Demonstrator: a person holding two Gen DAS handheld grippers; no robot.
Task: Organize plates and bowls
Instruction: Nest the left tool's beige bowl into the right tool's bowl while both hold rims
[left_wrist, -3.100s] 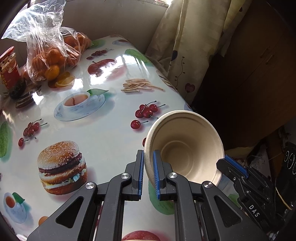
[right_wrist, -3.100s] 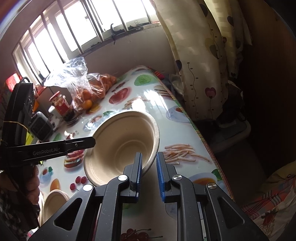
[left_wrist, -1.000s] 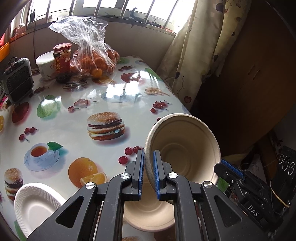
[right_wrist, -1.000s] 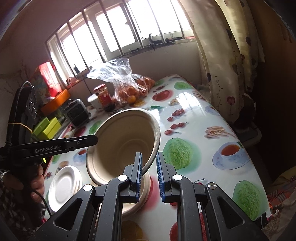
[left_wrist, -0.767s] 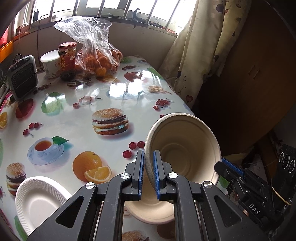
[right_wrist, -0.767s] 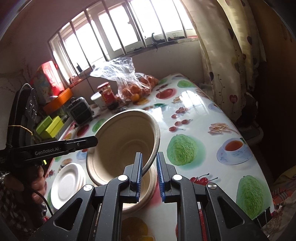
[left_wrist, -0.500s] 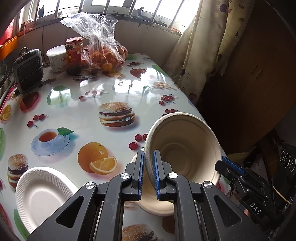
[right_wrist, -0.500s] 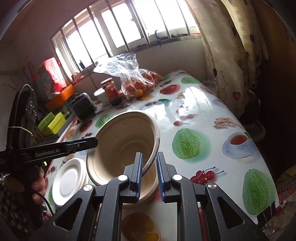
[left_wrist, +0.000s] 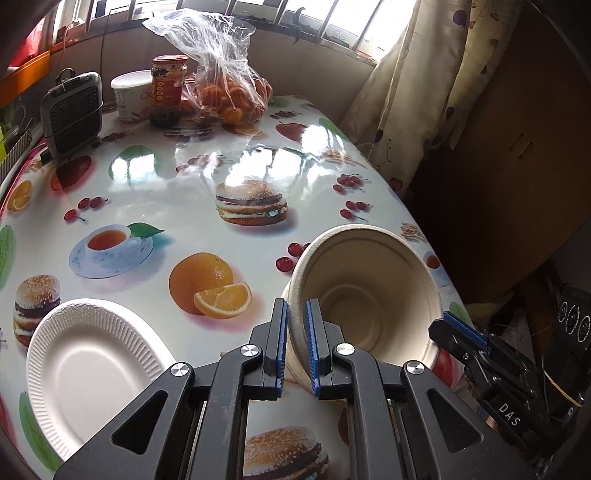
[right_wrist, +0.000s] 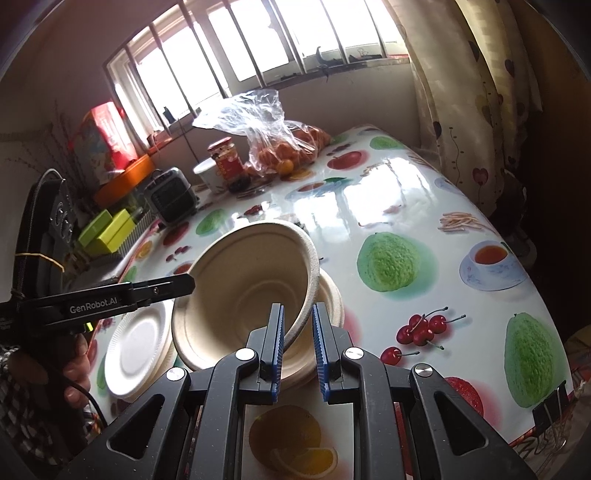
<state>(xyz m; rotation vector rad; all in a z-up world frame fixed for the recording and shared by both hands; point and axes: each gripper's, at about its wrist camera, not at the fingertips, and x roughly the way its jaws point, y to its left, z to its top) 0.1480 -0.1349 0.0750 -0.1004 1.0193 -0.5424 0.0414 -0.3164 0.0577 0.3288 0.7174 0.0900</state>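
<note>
Counts: 2 grippers, left gripper (left_wrist: 295, 341) & right gripper (right_wrist: 298, 345). 1 beige bowl (right_wrist: 243, 291) held up, at least 1 more bowl under it (right_wrist: 330, 295), exact no. unclear. White plates (left_wrist: 88, 369): 1 stack, count unclear. 1 jar (left_wrist: 168, 86), 1 tub (left_wrist: 129, 94), 1 bag of oranges (left_wrist: 225, 92).

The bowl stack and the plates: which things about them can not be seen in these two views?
- Count of bowls under the held bowl: right wrist view, the held bowl covers the stack.
- Whether the held bowl touches the stack: both views, its base is hidden.
- Count of white plates: the edges are too small; in the left view the left tool covers part.
- Jar label: too small.
</note>
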